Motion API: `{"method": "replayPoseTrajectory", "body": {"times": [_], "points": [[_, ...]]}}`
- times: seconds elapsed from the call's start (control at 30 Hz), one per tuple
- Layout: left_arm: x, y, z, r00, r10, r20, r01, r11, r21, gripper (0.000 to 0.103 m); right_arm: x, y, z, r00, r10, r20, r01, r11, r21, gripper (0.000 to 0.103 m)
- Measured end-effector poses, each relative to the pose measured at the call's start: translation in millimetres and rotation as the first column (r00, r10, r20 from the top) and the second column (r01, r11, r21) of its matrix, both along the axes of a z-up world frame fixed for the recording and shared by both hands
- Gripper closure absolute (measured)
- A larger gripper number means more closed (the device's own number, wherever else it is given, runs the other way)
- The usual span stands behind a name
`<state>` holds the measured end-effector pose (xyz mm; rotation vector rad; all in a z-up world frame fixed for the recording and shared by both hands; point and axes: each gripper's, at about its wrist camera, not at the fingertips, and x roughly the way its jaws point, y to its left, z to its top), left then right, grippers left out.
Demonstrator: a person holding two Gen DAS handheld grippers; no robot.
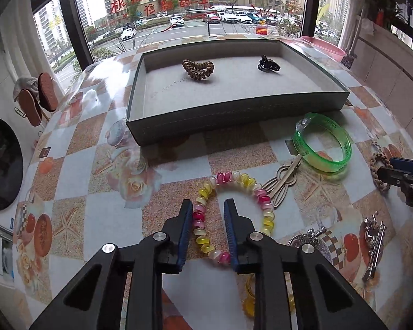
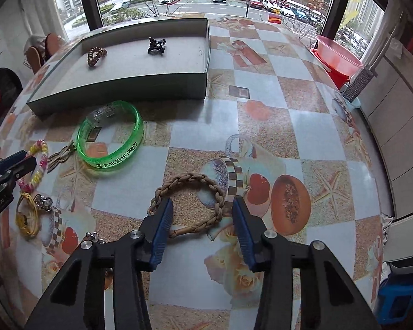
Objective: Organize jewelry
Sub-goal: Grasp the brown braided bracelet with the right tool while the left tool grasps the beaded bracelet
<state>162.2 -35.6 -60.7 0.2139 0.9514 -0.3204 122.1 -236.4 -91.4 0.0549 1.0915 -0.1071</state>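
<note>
Our left gripper point(image 1: 208, 209) hangs low over the counter point(image 1: 118, 170) with its jaws partly open, straddling the left arc of the pink-and-yellow coil bracelet point(image 1: 235, 214); the blue pads flank the coils without clearly pressing them, so we grip nothing yet. Our right gripper point(image 2: 203, 211) stands wide open around the braided rope bracelet point(image 2: 190, 198), which lies flat between the fingers, also not clamped. Just beyond the coil bracelet we see a bronze hair clip point(image 1: 282, 181) and the green bangle point(image 1: 323, 144), which leans on the clip's end. Farther back, the grey tray point(image 1: 234, 118) holds a brown spiral hair tie point(image 1: 198, 67) and a black claw clip point(image 1: 268, 64), well apart.
</note>
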Motion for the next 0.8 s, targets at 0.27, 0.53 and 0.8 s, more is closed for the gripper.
{"method": "replayPoseTrajectory", "body": {"times": [0.27,0.53,0.8], "points": [[-3.1,12.7,10.8,1.0,0.024,0.003,-0.023,0.997,-0.079,0.081,-5.1,-8.3,4.2,0.999,-0.025,0.027,0.023,0.998,0.05,0.095],[-8.1,32.3,38.3,0.998,0.055,0.02,-0.05,0.981,-0.189,0.081,-15.9,-23.5,28.2,0.994,-0.052,0.095,0.036,0.987,0.155,0.095],[-12.7,33.6,62.8,0.997,0.05,0.054,-0.036,0.971,-0.236,0.081,-18.9,-25.5,56.3,0.987,-0.053,0.154,0.019,0.977,0.213,0.095]]}}
